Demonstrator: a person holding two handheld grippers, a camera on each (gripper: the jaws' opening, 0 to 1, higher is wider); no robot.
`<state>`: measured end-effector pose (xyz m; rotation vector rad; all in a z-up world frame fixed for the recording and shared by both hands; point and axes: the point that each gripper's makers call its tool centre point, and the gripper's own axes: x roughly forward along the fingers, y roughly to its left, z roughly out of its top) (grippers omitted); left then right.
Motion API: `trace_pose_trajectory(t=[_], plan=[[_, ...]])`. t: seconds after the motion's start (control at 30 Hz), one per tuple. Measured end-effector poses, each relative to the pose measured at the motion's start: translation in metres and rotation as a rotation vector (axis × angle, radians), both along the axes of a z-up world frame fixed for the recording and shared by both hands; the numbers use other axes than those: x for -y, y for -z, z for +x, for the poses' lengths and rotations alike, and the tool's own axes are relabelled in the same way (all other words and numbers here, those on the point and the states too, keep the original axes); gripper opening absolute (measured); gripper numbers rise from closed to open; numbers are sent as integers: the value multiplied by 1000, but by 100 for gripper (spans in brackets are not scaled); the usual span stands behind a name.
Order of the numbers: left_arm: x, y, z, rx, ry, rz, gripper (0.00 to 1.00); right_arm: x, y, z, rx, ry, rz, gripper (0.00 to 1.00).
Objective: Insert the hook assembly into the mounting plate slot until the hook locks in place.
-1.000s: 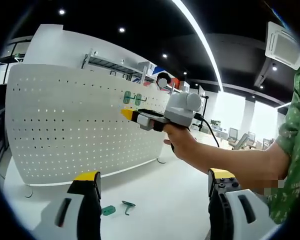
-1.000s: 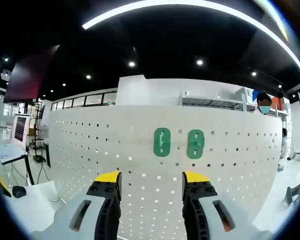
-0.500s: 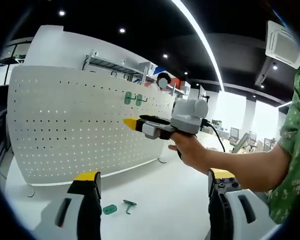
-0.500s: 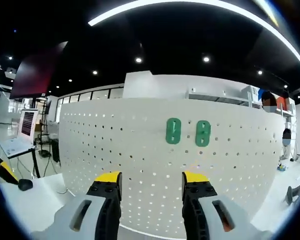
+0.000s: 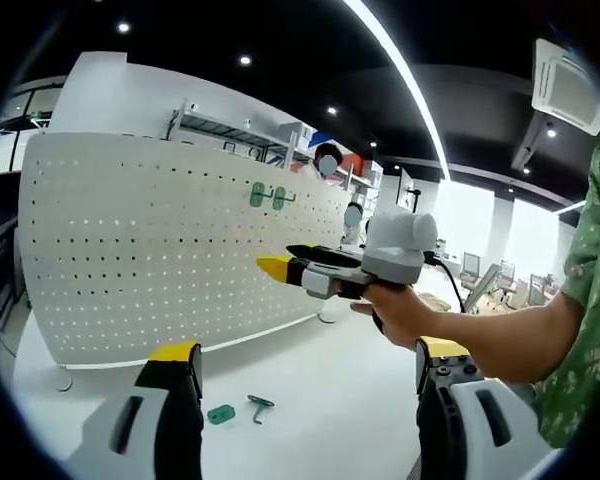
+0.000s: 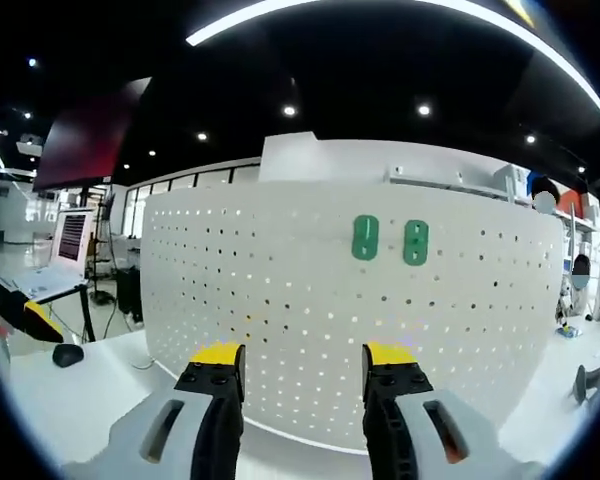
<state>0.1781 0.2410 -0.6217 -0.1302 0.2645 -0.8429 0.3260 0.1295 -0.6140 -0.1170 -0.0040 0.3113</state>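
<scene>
Two green mounting plates sit side by side high on the white pegboard, each an upright oval with its long axis vertical; in the left gripper view they show small on the board's upper part, with a thin hook arm jutting from the right one. On the white table in front of the board lie a loose green plate and, just beside it, a green hook piece, well below the mounted pair and apart from both grippers.

Nothing stands between the right gripper and the board; its yellow-tipped jaws are parted with nothing between them. In the left gripper view that same tool is held level in a hand, its nose aimed at the pegboard, the forearm reaching in from the right below a green patterned sleeve.

The left gripper hangs above the table, jaws wide apart and empty.
</scene>
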Motion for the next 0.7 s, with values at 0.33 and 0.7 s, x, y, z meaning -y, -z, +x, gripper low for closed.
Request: trace_pose_trajectory(t=[0.33, 0.7], plan=[[0, 3, -6, -5, 1, 14, 90, 2, 15, -21, -37, -33, -26, 47], [-3, 6, -11, -3, -5, 28, 90, -1, 27, -46, -88, -112, -18, 47]])
